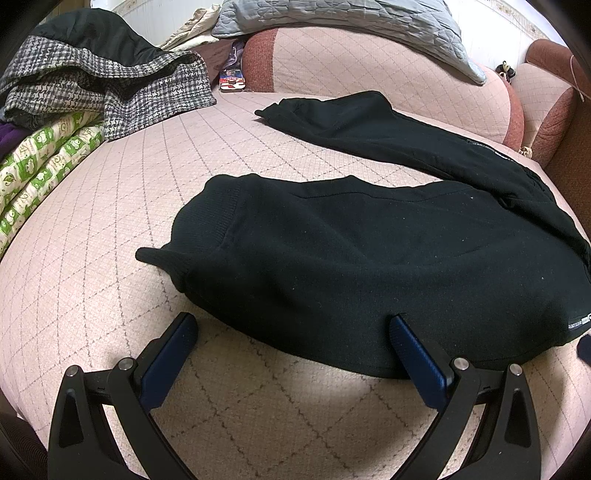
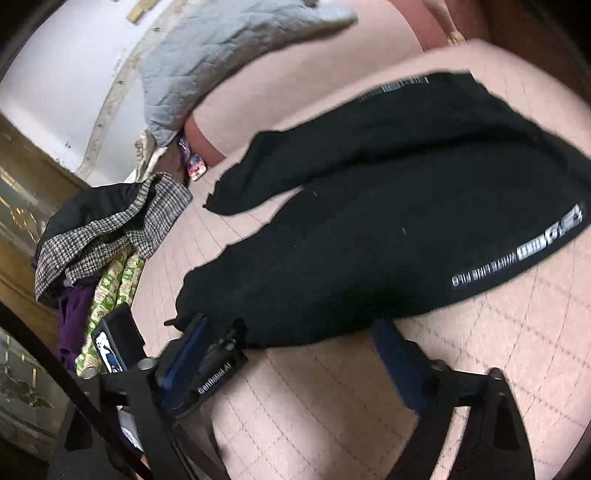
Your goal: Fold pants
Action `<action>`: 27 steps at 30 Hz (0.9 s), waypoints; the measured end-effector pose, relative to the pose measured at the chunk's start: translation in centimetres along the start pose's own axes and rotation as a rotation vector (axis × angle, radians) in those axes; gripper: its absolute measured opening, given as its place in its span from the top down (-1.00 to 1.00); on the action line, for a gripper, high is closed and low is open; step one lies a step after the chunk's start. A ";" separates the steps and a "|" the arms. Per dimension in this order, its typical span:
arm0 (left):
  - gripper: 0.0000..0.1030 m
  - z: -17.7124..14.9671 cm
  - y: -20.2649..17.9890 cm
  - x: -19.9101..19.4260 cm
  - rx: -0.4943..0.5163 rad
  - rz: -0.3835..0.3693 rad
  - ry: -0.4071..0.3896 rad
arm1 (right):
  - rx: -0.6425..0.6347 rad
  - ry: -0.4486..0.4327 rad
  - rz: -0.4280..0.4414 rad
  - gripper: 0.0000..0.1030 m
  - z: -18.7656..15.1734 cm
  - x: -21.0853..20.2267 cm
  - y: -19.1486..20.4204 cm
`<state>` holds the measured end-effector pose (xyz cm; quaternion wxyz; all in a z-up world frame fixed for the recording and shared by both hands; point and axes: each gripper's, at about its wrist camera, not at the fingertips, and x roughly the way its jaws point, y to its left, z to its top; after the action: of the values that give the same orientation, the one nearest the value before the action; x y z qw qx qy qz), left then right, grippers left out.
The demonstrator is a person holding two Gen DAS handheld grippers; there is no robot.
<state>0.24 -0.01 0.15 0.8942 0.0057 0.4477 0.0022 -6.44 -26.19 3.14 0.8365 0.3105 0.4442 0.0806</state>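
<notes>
Black pants [image 1: 369, 258] lie spread on a pink quilted sofa seat [image 1: 110, 229], legs apart, one leg [image 1: 362, 122] running toward the back cushions. My left gripper [image 1: 293, 328] stands open at the near leg's edge, its right finger [image 1: 406, 339] against the cloth and its left finger [image 1: 181, 339] on bare seat. In the blurred right wrist view the same pants [image 2: 388, 240] show white lettering [image 2: 517, 254] along a side seam. My right gripper [image 2: 290, 334] is open, and the near edge of the cloth lies between its fingertips without being pinched.
A houndstooth coat [image 1: 110, 81] lies on green-patterned bedding [image 1: 44, 166] at the left. A grey quilted pillow [image 1: 351, 22] rests on the back cushions [image 1: 369, 62]. A black housing with white lettering [image 2: 216, 369] crosses my right gripper's left finger. A wooden cabinet [image 2: 22, 192] stands far left.
</notes>
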 end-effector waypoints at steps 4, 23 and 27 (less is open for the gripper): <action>-1.00 0.3 0.0 0.2 -0.032 -0.054 0.024 | 0.056 0.010 -0.022 -0.65 0.1 -0.1 -1.9; -0.62 15.9 5.5 -4.3 0.012 -0.227 -0.044 | -0.177 -0.072 -0.318 -0.65 18.8 -3.7 -5.5; -0.62 21.6 6.4 2.8 0.002 -0.261 0.039 | -0.185 -0.051 -0.333 -0.65 24.9 -0.7 -6.5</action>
<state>19.23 6.20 10.92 0.8780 -0.0518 0.4618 -0.1145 12.02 -42.84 10.04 0.8743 0.1565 0.4588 -0.0263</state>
